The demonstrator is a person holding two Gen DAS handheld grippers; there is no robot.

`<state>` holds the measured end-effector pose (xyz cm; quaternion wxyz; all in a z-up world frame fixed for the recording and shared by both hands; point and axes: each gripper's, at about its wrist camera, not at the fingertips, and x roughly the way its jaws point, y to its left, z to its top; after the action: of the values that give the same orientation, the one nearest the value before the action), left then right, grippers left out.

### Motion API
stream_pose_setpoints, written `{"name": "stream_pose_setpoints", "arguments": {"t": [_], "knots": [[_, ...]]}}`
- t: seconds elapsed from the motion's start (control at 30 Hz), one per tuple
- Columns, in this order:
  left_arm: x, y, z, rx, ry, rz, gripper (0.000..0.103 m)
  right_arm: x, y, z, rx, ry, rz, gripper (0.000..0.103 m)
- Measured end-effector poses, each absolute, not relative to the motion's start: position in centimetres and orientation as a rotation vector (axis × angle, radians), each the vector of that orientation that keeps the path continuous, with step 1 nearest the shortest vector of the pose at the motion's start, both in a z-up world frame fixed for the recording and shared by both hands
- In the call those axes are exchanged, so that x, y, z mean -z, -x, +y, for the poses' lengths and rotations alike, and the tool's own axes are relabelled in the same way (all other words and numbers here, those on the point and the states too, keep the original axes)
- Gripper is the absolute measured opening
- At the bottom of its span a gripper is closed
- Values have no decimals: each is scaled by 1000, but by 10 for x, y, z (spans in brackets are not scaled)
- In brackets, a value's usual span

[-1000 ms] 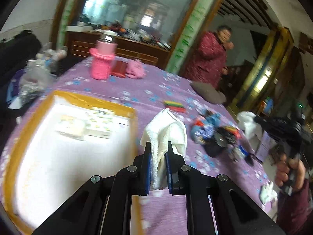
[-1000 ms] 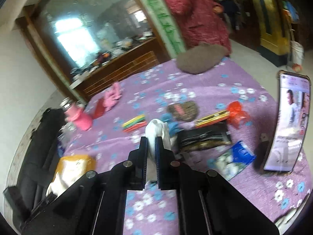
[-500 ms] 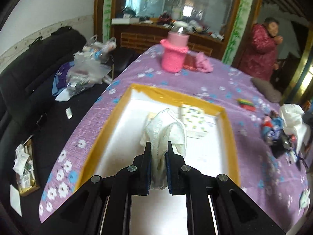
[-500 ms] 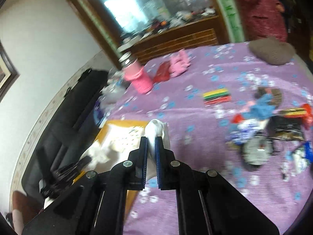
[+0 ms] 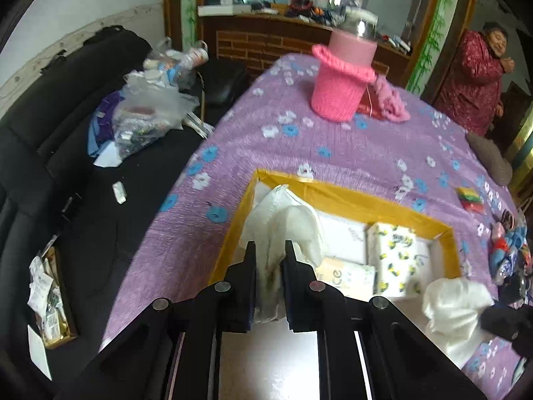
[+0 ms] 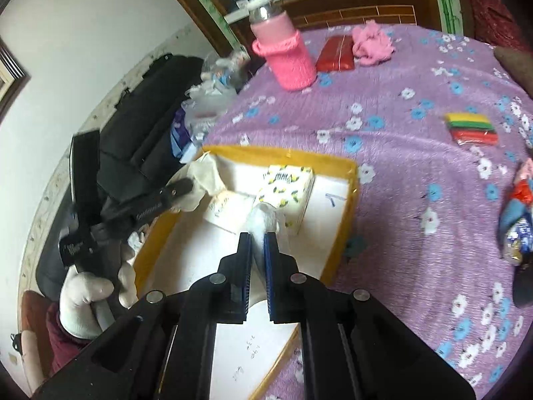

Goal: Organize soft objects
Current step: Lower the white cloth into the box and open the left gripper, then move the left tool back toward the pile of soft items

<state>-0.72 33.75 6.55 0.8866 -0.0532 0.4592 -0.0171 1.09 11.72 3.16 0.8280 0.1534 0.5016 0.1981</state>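
Note:
A shallow white box with a yellow rim (image 5: pixel 349 196) (image 6: pixel 283 155) lies on the purple flowered table. Tissue packs (image 5: pixel 394 255) (image 6: pixel 288 188) lie inside it. My left gripper (image 5: pixel 269 250) is shut on a cream cloth (image 5: pixel 283 220) and holds it over the box's far left corner; it also shows in the right wrist view (image 6: pixel 181 185), with its cloth (image 6: pixel 206 173). My right gripper (image 6: pixel 257 236) is shut on a white cloth (image 6: pixel 263 220) above the box's middle; that cloth shows in the left wrist view (image 5: pixel 453 306).
A pink knit-covered bottle (image 5: pixel 343 76) (image 6: pixel 283 53), pink knitwear (image 6: pixel 371 43) and a red pack (image 6: pixel 336 55) stand at the table's far end. A colored strip pack (image 6: pixel 471 126) and a heap of small items (image 5: pixel 509 250) lie right. A black sofa with bags (image 5: pixel 143 113) is left.
Both grippers have moved left with their cloths and now hang over the box. The left one has gone further, toward the box's far left corner.

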Motion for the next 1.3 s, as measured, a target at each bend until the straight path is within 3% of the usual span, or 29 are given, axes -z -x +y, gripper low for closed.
{"name": "stream_pose_setpoints", "arguments": {"t": [0.1, 0.17, 0.3, 0.4, 0.47, 0.5, 0.57, 1.13, 1.3], "knots": [[-50, -6, 340, 33, 113, 991, 22, -17, -19, 124, -399, -306, 1101, 7], [-49, -8, 343, 35, 133, 985, 42, -6, -21, 127, -374, -291, 1134, 7], [-67, 9, 350, 47, 188, 924, 54, 8, -19, 130, -378, -306, 1198, 8], [-85, 31, 356, 48, 197, 859, 70, 2, -18, 129, -389, -308, 1172, 9], [-96, 45, 359, 50, 206, 820, 77, -10, -14, 126, -394, -296, 1126, 21], [-101, 51, 360, 52, 211, 806, 78, -18, -10, 124, -402, -291, 1095, 28], [-110, 67, 361, 69, 222, 778, 79, -38, 2, 117, -412, -275, 1027, 52], [-144, 221, 271, 262, 207, 627, 83, -84, 122, -5, -21, -181, 753, 55], [-129, 234, 240, 328, 192, 709, 83, -82, 142, -40, 96, -201, 705, 55]]}}
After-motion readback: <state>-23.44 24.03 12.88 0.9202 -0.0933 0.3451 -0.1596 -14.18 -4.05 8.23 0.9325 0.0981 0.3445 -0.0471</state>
